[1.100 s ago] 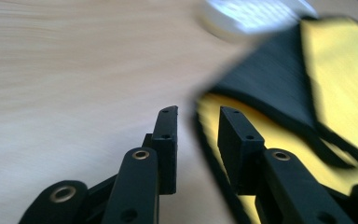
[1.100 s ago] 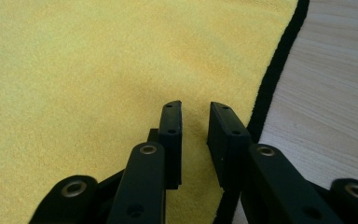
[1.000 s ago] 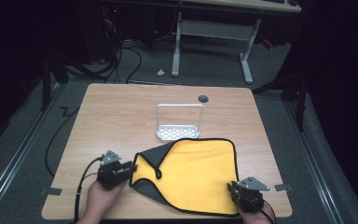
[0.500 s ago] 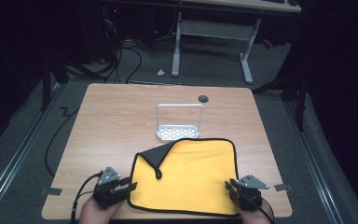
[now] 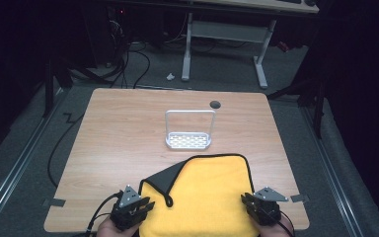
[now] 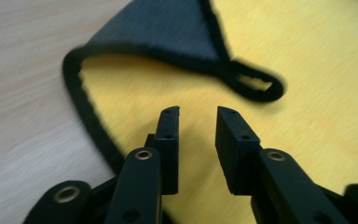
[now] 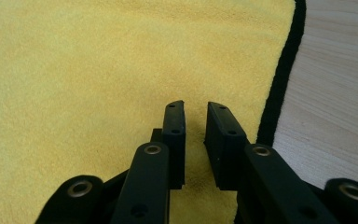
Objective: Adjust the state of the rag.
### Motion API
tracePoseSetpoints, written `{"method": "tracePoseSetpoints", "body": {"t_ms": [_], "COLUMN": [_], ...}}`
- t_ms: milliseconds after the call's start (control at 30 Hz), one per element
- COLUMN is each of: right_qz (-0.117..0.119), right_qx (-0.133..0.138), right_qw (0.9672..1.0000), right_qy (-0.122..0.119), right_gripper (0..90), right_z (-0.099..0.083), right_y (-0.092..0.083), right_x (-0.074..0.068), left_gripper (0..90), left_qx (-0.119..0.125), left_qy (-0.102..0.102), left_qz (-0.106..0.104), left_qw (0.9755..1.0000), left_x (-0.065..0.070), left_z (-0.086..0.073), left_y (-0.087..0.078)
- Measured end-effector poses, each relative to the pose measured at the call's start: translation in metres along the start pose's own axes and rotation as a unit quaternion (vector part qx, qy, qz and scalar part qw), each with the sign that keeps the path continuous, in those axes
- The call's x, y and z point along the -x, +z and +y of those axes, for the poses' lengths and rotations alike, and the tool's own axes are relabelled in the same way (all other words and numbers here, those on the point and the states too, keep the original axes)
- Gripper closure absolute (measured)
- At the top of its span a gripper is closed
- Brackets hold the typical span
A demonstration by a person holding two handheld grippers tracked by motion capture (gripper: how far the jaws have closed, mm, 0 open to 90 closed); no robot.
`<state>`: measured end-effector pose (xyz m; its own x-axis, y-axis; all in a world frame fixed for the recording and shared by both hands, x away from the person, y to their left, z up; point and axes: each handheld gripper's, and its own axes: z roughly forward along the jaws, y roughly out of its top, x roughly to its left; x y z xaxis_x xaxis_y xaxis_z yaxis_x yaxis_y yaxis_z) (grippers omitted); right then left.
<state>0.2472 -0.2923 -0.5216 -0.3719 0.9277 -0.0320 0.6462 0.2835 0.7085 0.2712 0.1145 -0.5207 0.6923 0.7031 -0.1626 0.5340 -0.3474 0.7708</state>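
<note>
Left claw [image 5: 137, 206] nearer cloth's [image 5: 212, 192] front corner

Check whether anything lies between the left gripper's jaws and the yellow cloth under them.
Nothing visible does. The left gripper hangs right over the yellow cloth, jaws apart with nothing between them; the folded-over grey corner and its loop lie farther ahead.
</note>
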Motion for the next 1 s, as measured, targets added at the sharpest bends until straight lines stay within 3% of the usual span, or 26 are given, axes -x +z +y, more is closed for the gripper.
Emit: {"method": "tracePoseSetpoints", "body": {"t_ms": [33,67,133,200,233,267,333,433,567,633,700,767,800,833,867,933,1000], "right_qz": [-0.008,-0.008,-0.010,-0.009,-0.009,-0.009,-0.011,-0.011,-0.011,-0.012,-0.011,-0.011,-0.011,-0.011,-0.010,-0.010,-0.010], "right_qx": [0.004,0.004,0.001,0.004,0.005,0.005,0.004,0.004,0.003,0.004,0.005,0.005,0.005,0.006,0.006,0.007,0.007], "right_qw": [1.0000,1.0000,0.9999,0.9999,0.9999,0.9999,0.9999,0.9999,0.9999,0.9999,0.9999,0.9999,0.9999,0.9999,0.9999,0.9999,0.9999], "right_qy": [0.000,0.000,0.001,0.006,0.005,0.005,0.000,-0.002,-0.003,-0.004,-0.003,-0.003,-0.003,-0.003,-0.001,-0.001,-0.003], "right_gripper": [77.5,77.5,77.4,77.4,77.4,77.4,77.5,77.5,77.6,77.6,77.6,77.6,77.6,77.6,77.6,77.5,77.4], "right_z": [0.003,0.003,0.003,0.001,0.001,0.001,0.000,0.000,0.000,0.000,0.000,0.000,0.000,0.000,-0.001,-0.001,-0.001], "right_y": [0.002,0.002,0.005,0.005,0.005,0.005,0.004,0.004,0.004,0.004,0.004,0.004,0.004,0.004,0.004,0.004,0.004], "right_x": [0.001,0.001,0.001,0.002,0.001,0.001,0.001,0.001,0.001,0.001,0.000,0.000,0.000,0.000,0.000,0.000,0.000], "left_gripper": [62.4,57.8,53.8,47.8,52.9,52.9,79.7,86.2,86.6,86.1,84.6,72.1,72.1,66.3,64.4,63.9,63.2], "left_qx": [0.017,0.017,0.019,-0.020,-0.039,-0.034,-0.033,-0.013,0.009,0.005,0.001,0.002,0.009,0.018,0.029,0.052,0.060], "left_qy": [0.006,0.006,0.023,0.044,0.047,0.052,0.045,0.032,0.005,-0.008,-0.020,-0.040,-0.057,-0.068,-0.073,-0.069,-0.055], "left_qz": [-0.012,-0.012,-0.008,0.010,0.015,0.024,0.018,0.029,0.065,0.081,0.097,0.097,0.100,0.101,0.100,0.100,0.096], "left_qw": [0.9998,0.9998,0.9995,0.9988,0.9980,0.9978,0.9983,0.9990,0.9978,0.9967,0.9951,0.9944,0.9933,0.9924,0.9919,0.9912,0.9921], "left_x": [0.006,0.006,0.012,0.014,0.013,0.013,0.007,-0.012,-0.059,-0.083,-0.102,-0.116,-0.121,-0.124,-0.125,-0.122,-0.115], "left_z": [0.014,0.014,0.025,0.031,0.031,0.031,0.035,0.047,0.067,0.076,0.082,0.083,0.083,0.083,0.082,0.080,0.073], "left_y": [0.010,0.010,0.025,0.044,0.051,0.052,0.048,0.037,0.029,0.033,0.041,0.050,0.051,0.050,0.045,0.033,0.021]}}
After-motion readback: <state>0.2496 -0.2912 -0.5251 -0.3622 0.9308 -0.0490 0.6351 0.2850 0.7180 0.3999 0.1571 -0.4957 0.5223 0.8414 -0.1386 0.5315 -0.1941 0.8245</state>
